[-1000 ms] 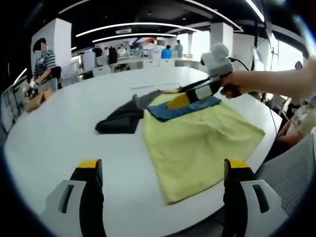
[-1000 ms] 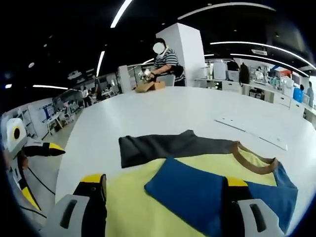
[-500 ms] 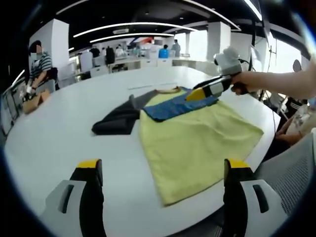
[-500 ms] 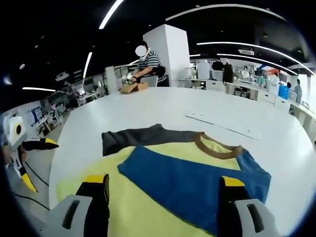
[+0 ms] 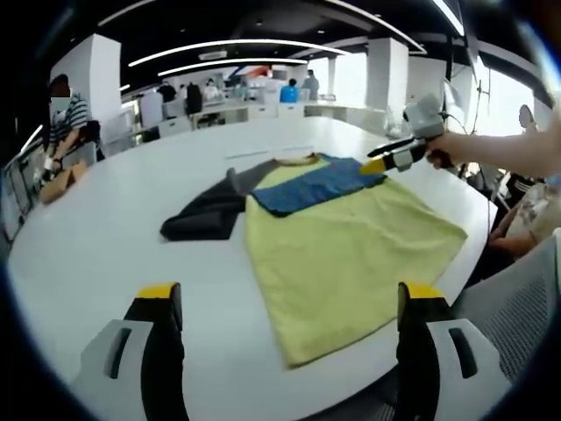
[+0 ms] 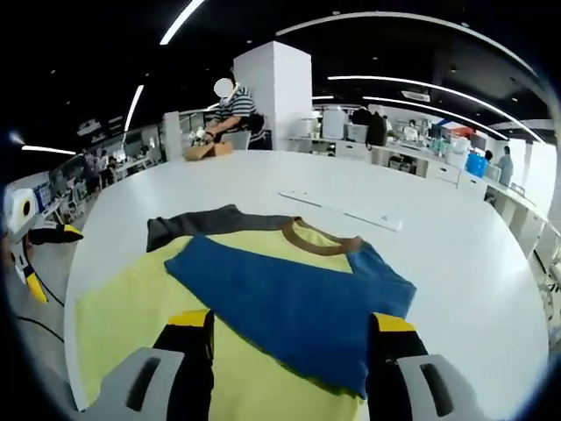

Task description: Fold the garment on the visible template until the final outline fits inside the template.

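**Sleeve laid down, right tool pulling clear**

You have just drawn your right gripper back from the T-shirt: a second ago its yellow tips sat over the blue sleeve, and now they hang off the shirt's right shoulder, near the table's edge. The sleeve lies folded flat across the chest below the brown collar, so that first fold looks done and let go (in the right gripper view the jaws stand spread with nothing between them). Your left gripper is likewise spread and empty, held low in front of the hem.

The shirt lies spread on the white table, collar away from you in the left gripper view. Its other sleeve, the dark grey one, reaches out sideways, unfolded; that side likely comes next. I cannot make out a template outline under the cloth.

Mind the edges: the lower right corner of the yellow body lies close to the table's rim, by the grey chair. On the grey-sleeve side and beyond the collar you have broad bare tabletop to work in.
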`<state>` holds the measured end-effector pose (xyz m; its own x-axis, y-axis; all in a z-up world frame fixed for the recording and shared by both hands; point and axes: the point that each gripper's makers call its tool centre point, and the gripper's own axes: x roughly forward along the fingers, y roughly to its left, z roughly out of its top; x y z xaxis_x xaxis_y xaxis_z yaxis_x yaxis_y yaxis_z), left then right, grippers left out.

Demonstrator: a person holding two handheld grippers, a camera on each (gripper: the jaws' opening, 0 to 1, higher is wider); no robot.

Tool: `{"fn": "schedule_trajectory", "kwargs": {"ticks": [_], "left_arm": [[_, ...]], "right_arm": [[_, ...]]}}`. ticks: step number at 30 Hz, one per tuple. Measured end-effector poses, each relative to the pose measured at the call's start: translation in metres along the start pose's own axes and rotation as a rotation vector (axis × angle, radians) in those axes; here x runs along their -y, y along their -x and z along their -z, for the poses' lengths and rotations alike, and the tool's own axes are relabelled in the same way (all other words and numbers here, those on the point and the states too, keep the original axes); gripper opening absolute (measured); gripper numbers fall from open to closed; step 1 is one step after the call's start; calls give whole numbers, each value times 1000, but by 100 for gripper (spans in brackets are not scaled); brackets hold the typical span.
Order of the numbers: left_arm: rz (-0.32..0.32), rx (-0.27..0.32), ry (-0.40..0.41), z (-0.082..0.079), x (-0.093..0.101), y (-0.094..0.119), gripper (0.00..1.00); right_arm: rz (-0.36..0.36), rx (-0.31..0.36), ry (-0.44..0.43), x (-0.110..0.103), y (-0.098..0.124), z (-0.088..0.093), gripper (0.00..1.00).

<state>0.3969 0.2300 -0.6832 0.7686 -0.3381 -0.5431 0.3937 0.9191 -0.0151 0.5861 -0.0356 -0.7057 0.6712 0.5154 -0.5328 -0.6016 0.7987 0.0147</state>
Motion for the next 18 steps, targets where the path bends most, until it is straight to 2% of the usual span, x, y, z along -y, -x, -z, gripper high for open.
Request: {"fn": "schedule_trajectory", "kwargs": {"ticks": [5,18], "left_arm": [[-1,-7,0,2,0,0,99],[-5,-8,3,2,-1,-1,99]], "right_arm": [[54,-14,6,18,9,12,50],[118,-57,-9,38,23,38,31]]}}
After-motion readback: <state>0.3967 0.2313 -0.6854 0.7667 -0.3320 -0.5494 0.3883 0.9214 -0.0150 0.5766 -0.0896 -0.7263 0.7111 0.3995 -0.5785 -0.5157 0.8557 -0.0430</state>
